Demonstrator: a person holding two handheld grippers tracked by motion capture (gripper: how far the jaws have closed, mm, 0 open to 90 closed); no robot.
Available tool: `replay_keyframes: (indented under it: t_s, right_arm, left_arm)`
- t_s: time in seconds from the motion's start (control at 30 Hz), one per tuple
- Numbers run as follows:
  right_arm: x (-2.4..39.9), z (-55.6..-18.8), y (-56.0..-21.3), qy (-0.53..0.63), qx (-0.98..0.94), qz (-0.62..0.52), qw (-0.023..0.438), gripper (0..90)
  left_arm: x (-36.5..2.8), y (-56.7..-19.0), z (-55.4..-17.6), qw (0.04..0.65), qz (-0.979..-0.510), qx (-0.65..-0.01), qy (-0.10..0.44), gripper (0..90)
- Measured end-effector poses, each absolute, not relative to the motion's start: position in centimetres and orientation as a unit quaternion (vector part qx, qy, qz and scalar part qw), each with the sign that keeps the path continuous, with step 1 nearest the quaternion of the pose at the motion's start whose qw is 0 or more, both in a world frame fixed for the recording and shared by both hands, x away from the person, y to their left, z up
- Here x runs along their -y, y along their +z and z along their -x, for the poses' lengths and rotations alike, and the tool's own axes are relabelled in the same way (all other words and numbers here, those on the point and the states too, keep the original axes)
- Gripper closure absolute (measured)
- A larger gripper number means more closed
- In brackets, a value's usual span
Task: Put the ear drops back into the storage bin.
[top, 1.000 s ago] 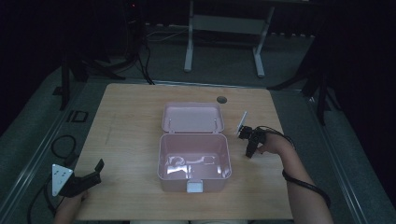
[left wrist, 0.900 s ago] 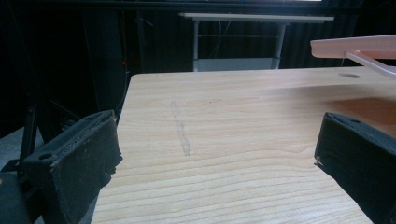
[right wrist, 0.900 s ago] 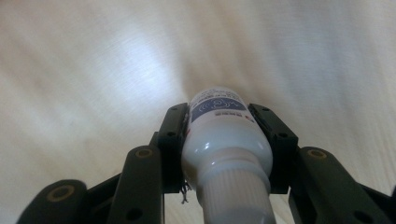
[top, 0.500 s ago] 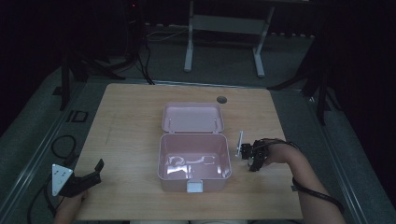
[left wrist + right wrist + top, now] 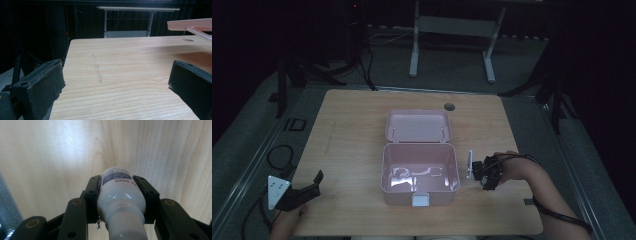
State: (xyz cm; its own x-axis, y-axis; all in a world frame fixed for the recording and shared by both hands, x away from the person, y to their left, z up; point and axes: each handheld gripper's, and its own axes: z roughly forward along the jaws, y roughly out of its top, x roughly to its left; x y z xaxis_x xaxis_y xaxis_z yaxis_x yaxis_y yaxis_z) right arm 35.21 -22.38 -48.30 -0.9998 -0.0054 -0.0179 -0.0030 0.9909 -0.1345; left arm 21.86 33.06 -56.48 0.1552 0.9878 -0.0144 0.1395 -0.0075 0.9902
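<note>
An open pink box [image 5: 402, 197] stands mid-table, its lid [image 5: 418, 126] laid back flat behind it. Pale shapes lie on its floor; I cannot tell what they are. Just right of the box's base, my right gripper [image 5: 486, 175] is shut on a white bottle. In the right gripper view the white bottle [image 5: 120, 197] has a blue label at its far end and sits clamped between both pads of the right gripper [image 5: 117, 182], above bare wood. My left gripper [image 5: 314, 181] rests open at the table's near left corner. The left gripper [image 5: 117, 80] has nothing between its jaws.
The wooden table [image 5: 352, 135] has a round cable hole [image 5: 449, 106] near its far edge. The pink lid's edge [image 5: 190, 25] juts in at the upper right of the left gripper view. Cables [image 5: 277, 155] lie on the floor at the left, and a metal stand [image 5: 452, 25] is behind the table.
My right gripper has carried the bottle toward the near edge, from beside the lid to beside the box's base. The left gripper has stayed put.
</note>
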Motion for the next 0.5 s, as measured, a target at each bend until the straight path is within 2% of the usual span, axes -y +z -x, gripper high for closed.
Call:
replay_keyframes:
  t_s: [0.5]
  right_arm:
    - [21.3, -33.2, -43.2, -0.058, -0.998, -0.013, 0.013, 59.7]
  left_arm:
    - [-33.0, -56.5, -21.9, 0.501, -0.57, -0.495, 0.423, 0.4]
